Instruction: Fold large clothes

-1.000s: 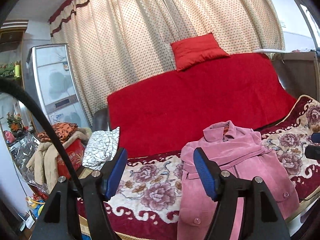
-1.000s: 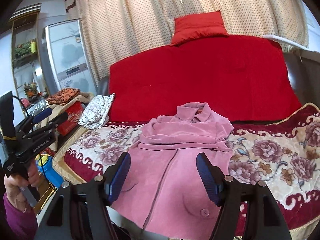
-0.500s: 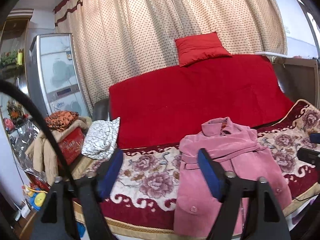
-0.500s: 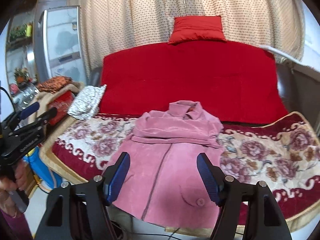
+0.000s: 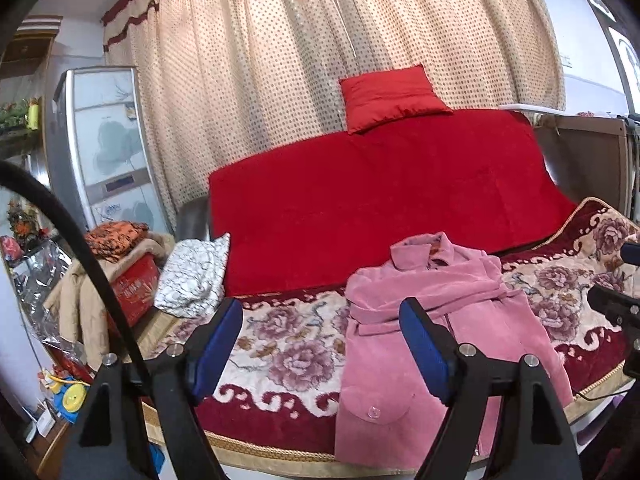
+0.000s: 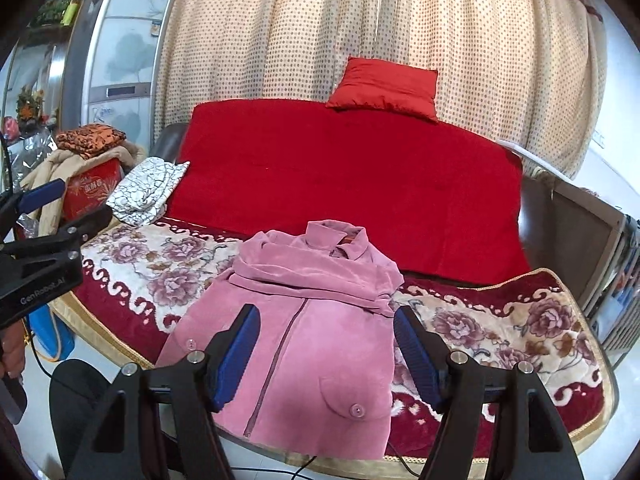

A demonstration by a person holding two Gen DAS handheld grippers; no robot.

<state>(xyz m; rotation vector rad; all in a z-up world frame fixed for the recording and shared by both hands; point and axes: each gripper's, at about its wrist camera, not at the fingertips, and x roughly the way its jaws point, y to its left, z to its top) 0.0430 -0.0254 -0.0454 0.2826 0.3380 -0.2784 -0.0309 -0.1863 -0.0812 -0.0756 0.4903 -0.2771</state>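
Note:
A pink coat point(image 5: 436, 320) point(image 6: 316, 328) lies face up on the floral blanket point(image 6: 500, 332) that covers the sofa seat. Its sleeves are folded across the chest and its hem hangs over the front edge. My left gripper point(image 5: 320, 312) hovers in front of the sofa, left of the coat, open with nothing between its blue pads. My right gripper point(image 6: 326, 314) is held in the air before the coat's lower half, open and empty too. Each gripper shows at the edge of the other's view: the left gripper point(image 6: 40, 240) and the right gripper point(image 5: 616, 304).
A red throw point(image 6: 352, 184) covers the sofa back, with a red cushion point(image 6: 384, 88) on top. A white patterned cloth point(image 6: 148, 192) lies at the left end. Beyond it stand a red box point(image 6: 92, 192) piled with clothes and a fridge point(image 6: 120, 64). Cables point(image 6: 304, 468) trail on the floor.
The left gripper's jaws have spread wider. The right gripper has drawn back and rolled, so the sofa and coat now look tilted and a little farther off.

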